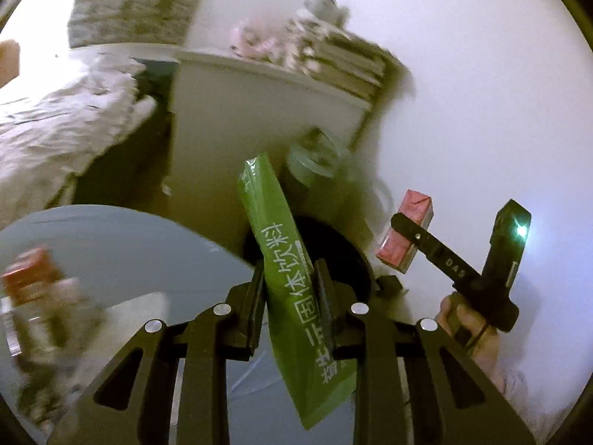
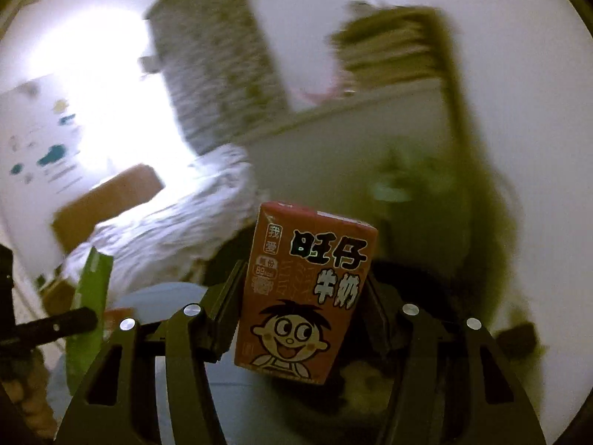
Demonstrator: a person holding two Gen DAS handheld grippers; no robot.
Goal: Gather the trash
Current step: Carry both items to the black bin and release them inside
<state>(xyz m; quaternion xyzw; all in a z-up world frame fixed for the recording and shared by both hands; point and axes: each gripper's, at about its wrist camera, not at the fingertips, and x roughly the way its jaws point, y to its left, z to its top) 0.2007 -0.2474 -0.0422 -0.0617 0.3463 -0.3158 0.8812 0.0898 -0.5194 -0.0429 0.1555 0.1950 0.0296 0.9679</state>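
Observation:
My left gripper is shut on a long green drink-powder packet with white lettering, held upright in the air. My right gripper is shut on a red milk carton with a cartoon boy's face. In the left wrist view the right gripper shows to the right, holding the red carton above the floor. In the right wrist view the green packet shows at the left edge. A black bin with a dark opening sits just beyond the green packet.
A round grey table lies at lower left with blurred red items on it. A white cabinet carries stacked books. A bed with pale bedding is at the left. A glass jar stands by the cabinet.

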